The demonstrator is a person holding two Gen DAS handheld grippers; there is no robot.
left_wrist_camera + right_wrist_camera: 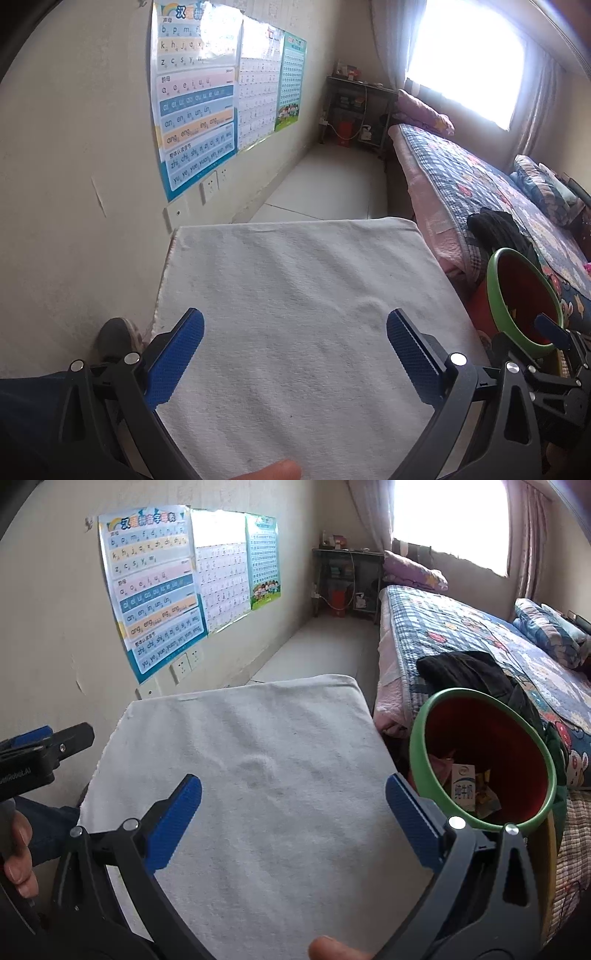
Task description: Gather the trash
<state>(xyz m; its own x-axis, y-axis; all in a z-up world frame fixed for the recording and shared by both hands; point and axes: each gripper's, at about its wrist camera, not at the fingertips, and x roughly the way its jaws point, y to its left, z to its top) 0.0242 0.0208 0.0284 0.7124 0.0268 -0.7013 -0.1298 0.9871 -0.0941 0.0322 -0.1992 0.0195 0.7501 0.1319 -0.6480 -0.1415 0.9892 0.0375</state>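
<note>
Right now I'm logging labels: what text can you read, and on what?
"b p m f", "ang eng ing": pinyin poster on the wall.
"纯牛奶": milk carton inside the bin.
Other two wall charts: too small to read.
Left gripper body lettering: reversed, blurred.

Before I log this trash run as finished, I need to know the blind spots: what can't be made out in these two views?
- Bin contents: right wrist view shows a milk carton and wrappers; anything beneath is hidden. In the left wrist view the rim and the right hand-held gripper block the inside.
- Floor beside the bed: hidden behind the white cloth.
- Far shelf: items too small.
- Window: overexposed.
</note>
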